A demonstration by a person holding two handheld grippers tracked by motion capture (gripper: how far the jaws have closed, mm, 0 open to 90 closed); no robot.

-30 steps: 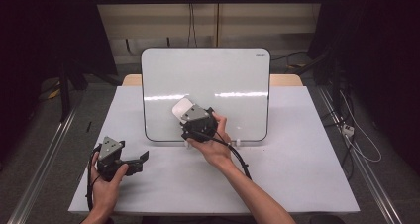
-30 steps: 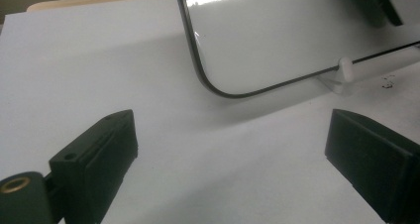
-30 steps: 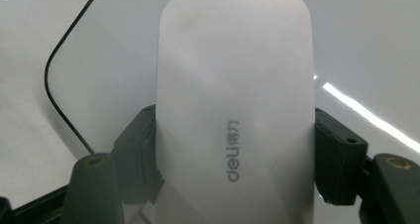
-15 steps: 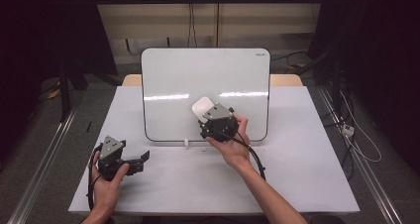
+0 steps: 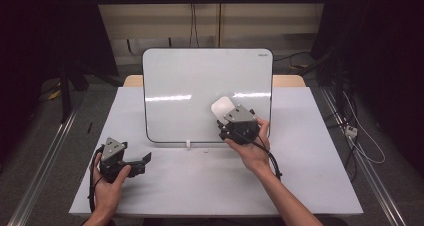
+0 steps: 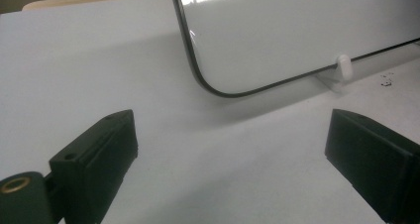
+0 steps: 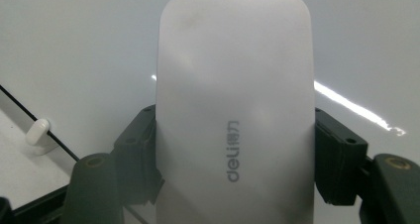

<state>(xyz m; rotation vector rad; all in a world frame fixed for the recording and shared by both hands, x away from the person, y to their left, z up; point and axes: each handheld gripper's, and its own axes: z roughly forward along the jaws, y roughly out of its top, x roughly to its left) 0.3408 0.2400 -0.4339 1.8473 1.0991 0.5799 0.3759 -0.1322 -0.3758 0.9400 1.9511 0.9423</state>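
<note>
Right now your right gripper (image 5: 226,112) has its jaws clamped on the white eraser (image 5: 222,107), one black jaw pressed against each long side of it. In the right gripper view the eraser (image 7: 235,110) stands up between the jaws and runs well past their tips, with the grey "deli" lettering on the face that looks at the camera. From the high view, the eraser sticks out ahead of the gripper toward the whiteboard (image 5: 185,81), over the lower right part of the board's face, just under the bright streak of reflected light. Whether the eraser's far face actually touches the board you cannot tell from these pictures. Your right hand (image 5: 252,148) wraps the gripper body from below and behind, and the cable trails back along your forearm.

The whiteboard stands upright on the white table (image 5: 310,181), tilted slightly back, held at its bottom edge by a small white clip (image 5: 188,144). That same clip (image 6: 343,67) shows in the left gripper view, at the board's lower edge.

Your left gripper (image 5: 147,158) sits low over the table near its front left, well apart from the eraser and the board. Its jaws stand wide, with nothing between them but bare table surface. Your left hand (image 5: 111,178) grips it from below.
</note>
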